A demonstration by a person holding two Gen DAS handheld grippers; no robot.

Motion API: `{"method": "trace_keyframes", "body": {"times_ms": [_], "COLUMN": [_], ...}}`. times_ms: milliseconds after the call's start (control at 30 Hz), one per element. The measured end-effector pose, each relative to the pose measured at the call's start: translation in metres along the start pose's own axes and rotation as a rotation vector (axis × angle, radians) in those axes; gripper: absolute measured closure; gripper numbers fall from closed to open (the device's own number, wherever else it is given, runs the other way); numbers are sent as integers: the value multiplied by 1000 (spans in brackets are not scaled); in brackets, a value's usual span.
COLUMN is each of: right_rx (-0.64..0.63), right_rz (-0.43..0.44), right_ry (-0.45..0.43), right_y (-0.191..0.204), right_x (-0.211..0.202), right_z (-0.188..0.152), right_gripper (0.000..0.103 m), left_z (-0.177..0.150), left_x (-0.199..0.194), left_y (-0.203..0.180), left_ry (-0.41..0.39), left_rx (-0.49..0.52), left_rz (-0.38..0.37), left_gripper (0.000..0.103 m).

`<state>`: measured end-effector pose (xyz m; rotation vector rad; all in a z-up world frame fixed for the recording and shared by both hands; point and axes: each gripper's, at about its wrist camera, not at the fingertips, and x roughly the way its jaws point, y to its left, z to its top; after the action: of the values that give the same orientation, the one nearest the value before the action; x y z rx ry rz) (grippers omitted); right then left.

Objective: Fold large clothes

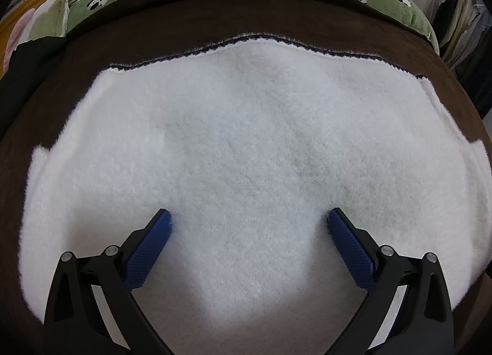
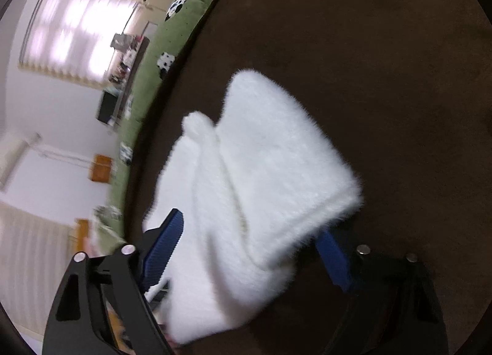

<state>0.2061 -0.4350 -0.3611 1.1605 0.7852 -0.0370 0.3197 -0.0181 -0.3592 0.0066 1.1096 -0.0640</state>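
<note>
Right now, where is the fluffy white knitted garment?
The fluffy white knitted garment lies spread on the dark brown blanket, filling the left wrist view under the left gripper; in the right wrist view a folded part sits between the right gripper fingers.

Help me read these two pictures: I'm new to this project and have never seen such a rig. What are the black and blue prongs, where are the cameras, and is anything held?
There is no robot. A person holds a two-finger gripper in each hand, and a fisheye camera on each one looks forward along its fingers; that is why the pictures bulge.

The left wrist view looks down on a fluffy white garment spread on a brown blanket. The left gripper is open, its blue pads on or just above the fabric, gripping nothing.

The right wrist view is tilted and blurred. A thick fold of the garment lies between the fingers of the right gripper; one pad is hidden, so I cannot tell whether it is gripped. A green blanket lies beyond.
</note>
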Motion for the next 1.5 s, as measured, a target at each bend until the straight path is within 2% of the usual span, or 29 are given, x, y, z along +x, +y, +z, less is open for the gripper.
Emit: {"method": "trace_keyframes", "body": {"times_ms": [167,300,367,400,433,467,733,800,833,867,900,1067,1133,1200,1333,1400,1433,1500], "right_rx": [28,-13,-17,-14,-10,-6,-85,-56,-24,-3,23,52,75,36,26,19,15,3], "right_rz": [16,3,3,1,2,6,23,10,1,4,33,64,81,63,67,45,25,31], "right_ry": [17,39,44,45,49,54,51,79,101,116,109,84,106,95,76,83,88,75], "right_y": [-9,-5,-6,-8,-10,-11,12,8,1,-3,-9,-24,-31,-27,-15,-9,-7,-3], "right_x": [4,3,2,2,3,3,-3,-1,1,2,-3,-23,-21,-17,2,14,19,19], "right_z": [9,11,12,12,13,13,12,14,15,14,12,-7,-19,-26,-24,-19,-16,-15], "right_gripper": [48,55,64,68,83,90,92,87,73,46,39,23,23,23,23,40,66,74], "left_z": [0,0,-2,-3,-3,-5,-6,-5,-5,-4,-4,-5,-5,-6,-7,-7,-7,-5], "left_x": [0,-1,-1,-2,-2,-3,-5,-5,-5,-5,-5,-4,-4,-4,-4,-4,-3,-3], "left_y": [-2,-2,-2,-2,-2,-2,-4,-4,-3,-3,-3,-4,-3,-3,-2,-1,-1,-1], "left_ry": [2,-1,-4,-6,-7,-7,3,5,6,6,5,-2,-7,-11,-16,-16,-14,-7], "left_rx": [-9,-19,-25,-29,-32,-34,-41,-41,-41,-41,-41,-40,-40,-38,-29,-23,-21,-18], "left_rz": [7,16,22,25,28,32,51,50,48,47,47,41,39,37,29,25,25,24], "left_gripper": [5,5,5,5,5,5,5,5,5,5,5,5,5,5,5,5,5,5]}}
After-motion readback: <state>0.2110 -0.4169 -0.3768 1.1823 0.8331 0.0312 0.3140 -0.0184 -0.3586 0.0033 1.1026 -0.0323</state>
